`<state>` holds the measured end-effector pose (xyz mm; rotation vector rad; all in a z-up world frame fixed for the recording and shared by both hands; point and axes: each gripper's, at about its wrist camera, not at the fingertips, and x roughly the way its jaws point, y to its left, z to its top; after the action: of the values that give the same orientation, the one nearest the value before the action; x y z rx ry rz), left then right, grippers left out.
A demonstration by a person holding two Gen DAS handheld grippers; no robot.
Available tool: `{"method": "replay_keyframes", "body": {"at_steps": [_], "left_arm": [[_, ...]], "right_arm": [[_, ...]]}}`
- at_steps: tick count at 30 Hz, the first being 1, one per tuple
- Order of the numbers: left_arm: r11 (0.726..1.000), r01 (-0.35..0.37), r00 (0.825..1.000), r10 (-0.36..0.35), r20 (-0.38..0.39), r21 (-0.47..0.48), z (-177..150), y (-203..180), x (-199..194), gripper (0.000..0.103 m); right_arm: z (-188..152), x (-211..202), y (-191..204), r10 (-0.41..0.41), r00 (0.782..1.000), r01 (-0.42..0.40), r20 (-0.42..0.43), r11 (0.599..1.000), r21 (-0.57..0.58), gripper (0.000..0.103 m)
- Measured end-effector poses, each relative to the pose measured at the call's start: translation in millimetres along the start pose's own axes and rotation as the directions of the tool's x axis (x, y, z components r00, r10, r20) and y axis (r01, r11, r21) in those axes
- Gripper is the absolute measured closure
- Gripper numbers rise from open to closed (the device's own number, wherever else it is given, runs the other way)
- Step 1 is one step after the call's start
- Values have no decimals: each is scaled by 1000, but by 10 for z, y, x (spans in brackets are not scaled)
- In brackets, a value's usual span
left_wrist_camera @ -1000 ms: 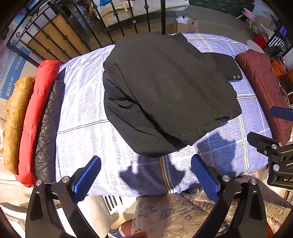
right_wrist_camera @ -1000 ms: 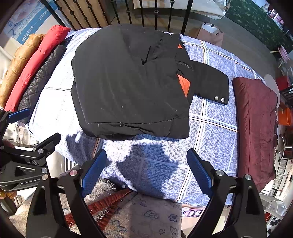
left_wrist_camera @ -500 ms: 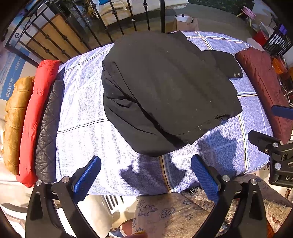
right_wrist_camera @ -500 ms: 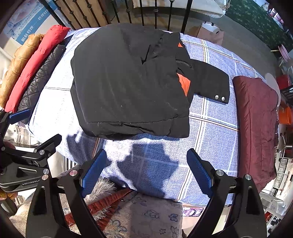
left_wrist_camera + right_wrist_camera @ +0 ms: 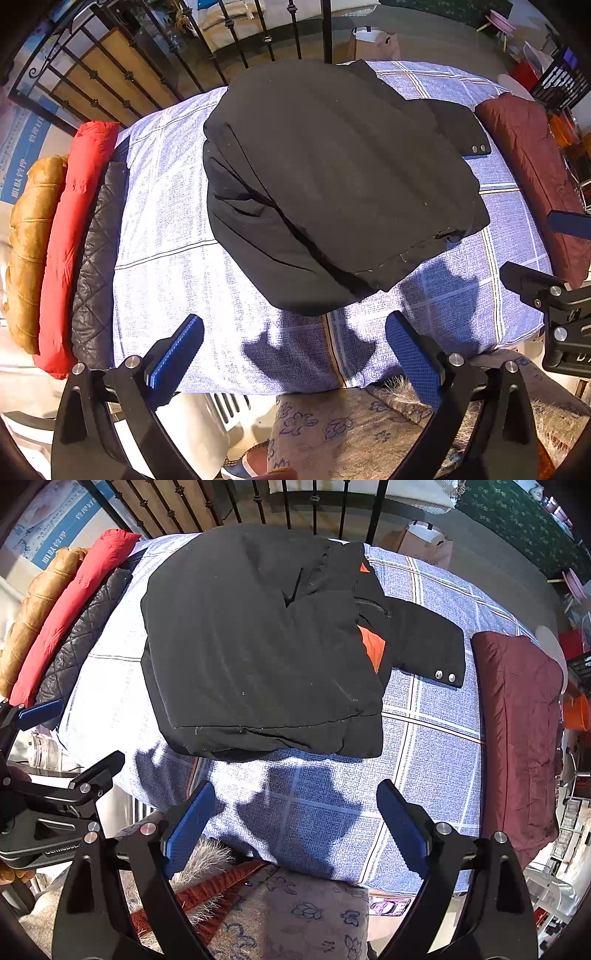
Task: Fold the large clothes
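Both hand-held grippers hang above the near edge of the bed with nothing between their blue pads: the left gripper has its jaws spread wide and empty, and the right gripper is likewise released, jaws wide apart, over bare sheet. Each points steeply down at the blue-and-white checked bedsheet, casting shadows just short of the garment.

On the middle of that sheet lies the large black padded jacket, already doubled into a compact, thick bundle with a tidy lower hem. One black sleeve with two silver snap buttons on its cuff sticks out to the right, and a patch of orange lining shows at the fold. Judging by this, the main folds look done; tucking that sleeve in, or one more fold, may remain.

Along the left edge sit a tan quilted coat, a red puffer jacket and a dark diamond-quilted jacket, apparently finished and stacked side by side; a maroon folded garment lies on the right edge
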<state>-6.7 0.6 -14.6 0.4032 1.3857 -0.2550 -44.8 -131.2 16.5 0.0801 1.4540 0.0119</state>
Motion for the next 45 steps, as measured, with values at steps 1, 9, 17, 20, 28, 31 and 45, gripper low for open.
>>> {"method": "replay_keyframes", "body": {"at_steps": [1, 9, 17, 20, 28, 31, 45], "left_arm": [[1000, 0, 1000, 0, -1, 0, -4, 1, 7, 6], [1000, -5, 1000, 5, -3, 2, 7, 7, -9, 6], [1000, -8, 1000, 8, 3, -7, 19, 17, -27, 6], [1000, -8, 1000, 8, 1, -9, 14, 21, -23, 6], [1000, -8, 1000, 8, -1, 0, 8, -4, -22, 6], [1000, -8, 1000, 8, -1, 1, 1, -10, -19, 6], [1000, -8, 1000, 8, -9, -3, 15, -20, -2, 6]], "right_arm": [[-1, 2, 3, 0, 1000, 0, 0, 1000, -1, 15], [5, 7, -2, 2, 1000, -2, -2, 1000, -2, 15], [4, 20, -6, 7, 1000, -7, -4, 1000, -5, 15], [2, 19, -2, 6, 1000, -6, -2, 1000, -5, 15], [15, 16, -16, 10, 1000, -10, -5, 1000, -4, 15], [18, 16, -19, 10, 1000, -10, -6, 1000, -4, 15], [25, 22, -29, 11, 1000, -11, -10, 1000, 0, 15]]}}
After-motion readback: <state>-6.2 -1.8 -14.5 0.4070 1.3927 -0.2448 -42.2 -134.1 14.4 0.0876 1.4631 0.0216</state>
